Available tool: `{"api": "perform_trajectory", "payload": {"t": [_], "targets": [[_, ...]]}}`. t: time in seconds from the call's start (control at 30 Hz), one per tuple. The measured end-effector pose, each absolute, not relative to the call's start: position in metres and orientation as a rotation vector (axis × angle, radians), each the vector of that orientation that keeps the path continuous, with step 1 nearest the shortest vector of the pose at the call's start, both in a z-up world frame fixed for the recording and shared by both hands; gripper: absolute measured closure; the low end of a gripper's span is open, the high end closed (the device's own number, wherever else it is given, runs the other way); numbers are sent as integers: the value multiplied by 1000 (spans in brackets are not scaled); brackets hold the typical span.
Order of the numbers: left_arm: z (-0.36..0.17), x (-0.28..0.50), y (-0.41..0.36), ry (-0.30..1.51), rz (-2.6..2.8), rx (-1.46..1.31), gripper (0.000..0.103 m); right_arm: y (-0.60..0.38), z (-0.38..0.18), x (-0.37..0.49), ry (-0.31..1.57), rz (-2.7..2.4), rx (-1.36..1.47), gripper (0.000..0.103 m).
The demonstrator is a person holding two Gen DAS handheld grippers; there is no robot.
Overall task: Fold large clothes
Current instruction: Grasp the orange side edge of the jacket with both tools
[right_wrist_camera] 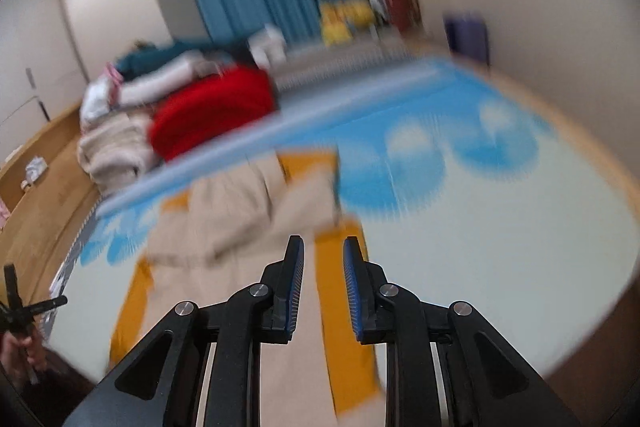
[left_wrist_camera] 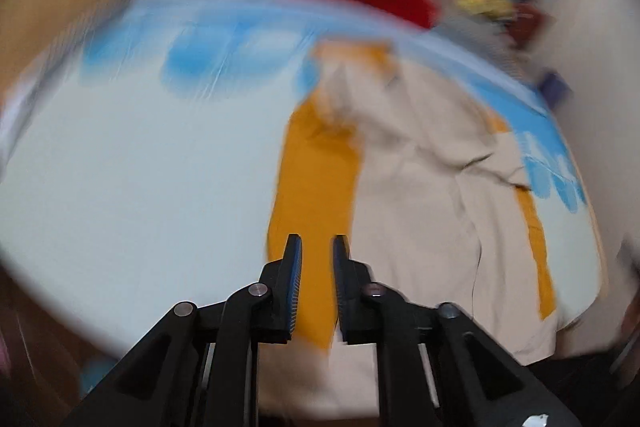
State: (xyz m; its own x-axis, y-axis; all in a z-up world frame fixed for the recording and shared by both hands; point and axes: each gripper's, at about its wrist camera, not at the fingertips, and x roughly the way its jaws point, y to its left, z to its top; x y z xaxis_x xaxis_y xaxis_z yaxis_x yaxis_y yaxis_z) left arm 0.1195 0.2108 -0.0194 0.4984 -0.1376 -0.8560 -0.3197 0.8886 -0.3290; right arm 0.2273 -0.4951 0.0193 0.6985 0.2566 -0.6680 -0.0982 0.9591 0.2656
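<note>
Beige-orange garment (left_wrist_camera: 420,187) lies beneath both parted grippers (left_wrist_camera: 317,247).

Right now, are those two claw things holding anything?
Left gripper: jaws open, empty, above the beige-and-orange garment.
Right gripper: jaws open, empty.

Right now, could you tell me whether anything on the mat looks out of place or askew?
The beige and mustard garment lies rumpled on the mat, its upper part bunched and folded over unevenly. Both pictures are blurred, so I cannot judge finer faults.

Both views motion-blurred, clothes pile (right_wrist_camera: 180,115) indistinct, beige/orange garment (left_wrist_camera: 420,187) cut off at btm
</note>
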Motion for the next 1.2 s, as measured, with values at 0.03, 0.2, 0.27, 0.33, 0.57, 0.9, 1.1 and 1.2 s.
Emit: {"api": "perform_trajectory", "payload": {"t": [0.03, 0.2, 0.27, 0.33, 0.57, 0.9, 1.1, 1.2], "targets": [[-24, 117, 216, 1055, 100, -559, 95, -499, 1, 229, 845, 180, 223, 81], [-32, 116, 221, 1125, 114, -595, 95, -505, -77, 219, 1096, 110, 212, 81], [-45, 119, 217, 1145, 95, -569, 95, -502, -87, 223, 1127, 122, 185, 80], [-79, 121, 217, 1195, 103, -591, 92, -497, -99, 224, 1140, 135, 133, 73], [-134, 127, 217, 1360, 230, -585, 68, -497, -151, 244, 1333, 99, 117, 62], [-154, 126, 217, 1432, 237, -550, 63, -492, -179, 247, 1419, 75, 103, 59], [-147, 121, 201, 1422, 172, -484, 97, -484, -160, 242, 1357, 134, 101, 99], [-120, 106, 187, 1342, 93, -475, 98, -505, -129, 233, 1272, 124, 207, 100]]}}
